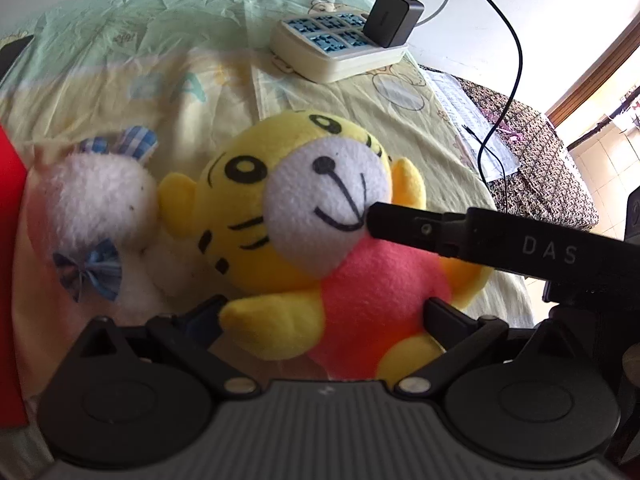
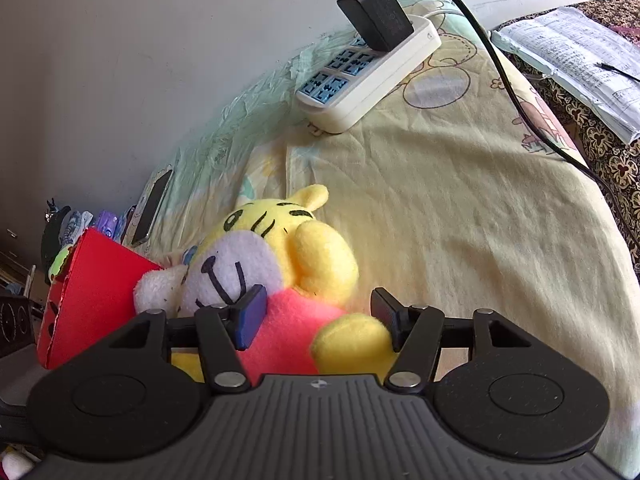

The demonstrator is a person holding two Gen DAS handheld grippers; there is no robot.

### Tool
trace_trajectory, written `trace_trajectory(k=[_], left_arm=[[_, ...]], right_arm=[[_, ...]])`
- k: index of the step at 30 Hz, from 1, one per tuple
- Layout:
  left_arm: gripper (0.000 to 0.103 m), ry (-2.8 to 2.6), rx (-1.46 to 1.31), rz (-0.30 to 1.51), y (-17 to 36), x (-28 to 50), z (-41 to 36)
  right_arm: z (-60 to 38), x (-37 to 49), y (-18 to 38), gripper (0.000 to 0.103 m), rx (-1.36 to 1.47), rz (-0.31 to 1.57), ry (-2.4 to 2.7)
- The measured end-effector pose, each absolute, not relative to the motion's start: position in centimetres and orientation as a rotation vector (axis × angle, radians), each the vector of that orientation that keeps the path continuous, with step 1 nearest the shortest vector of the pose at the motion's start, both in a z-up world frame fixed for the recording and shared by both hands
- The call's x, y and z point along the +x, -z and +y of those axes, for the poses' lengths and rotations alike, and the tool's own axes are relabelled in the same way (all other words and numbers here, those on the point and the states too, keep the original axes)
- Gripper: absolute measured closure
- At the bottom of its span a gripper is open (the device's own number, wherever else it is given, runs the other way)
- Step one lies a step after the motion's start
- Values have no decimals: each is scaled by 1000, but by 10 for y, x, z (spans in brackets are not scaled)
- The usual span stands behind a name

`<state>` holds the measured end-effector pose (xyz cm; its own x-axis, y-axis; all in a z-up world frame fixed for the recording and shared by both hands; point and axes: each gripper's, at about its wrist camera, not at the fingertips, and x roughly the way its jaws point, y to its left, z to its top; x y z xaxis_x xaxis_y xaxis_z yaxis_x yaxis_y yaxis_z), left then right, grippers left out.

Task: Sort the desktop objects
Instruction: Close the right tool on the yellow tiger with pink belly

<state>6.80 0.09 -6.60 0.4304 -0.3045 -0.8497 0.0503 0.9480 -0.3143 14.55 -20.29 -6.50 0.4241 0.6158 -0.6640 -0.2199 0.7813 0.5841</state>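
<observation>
A yellow tiger plush with a pink body (image 1: 320, 216) lies on the cloth-covered desk, also seen in the right wrist view (image 2: 280, 264). A white bunny plush (image 1: 100, 204) with blue bows leans against its left side. My left gripper (image 1: 320, 316) is open, its fingers on either side of the tiger's lower body. My right gripper (image 2: 320, 316) is open around the tiger's pink belly and yellow arm; one of its fingers (image 1: 440, 228) reaches in from the right against the tiger's chin.
A white power strip (image 1: 336, 48) with a black charger (image 1: 394, 16) and cables stands at the back. A red box (image 2: 92, 292) sits left of the plushes. A phone (image 2: 154, 208) and papers (image 2: 576, 48) lie further off.
</observation>
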Motion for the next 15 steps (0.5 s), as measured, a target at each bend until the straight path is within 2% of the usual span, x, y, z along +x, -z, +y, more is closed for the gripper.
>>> trace_trajectory(k=[6, 10, 15], left_arm=[[0, 234, -263, 1109, 68, 73, -4], [0, 257, -243, 1104, 64, 68, -8], [1, 293, -221, 1081, 57, 50, -7]], right_arm=[[-212, 146, 73, 37, 523, 1022, -551], [-213, 140, 70, 45, 570, 1062, -594], [-215, 121, 58, 51, 543, 1082, -631]])
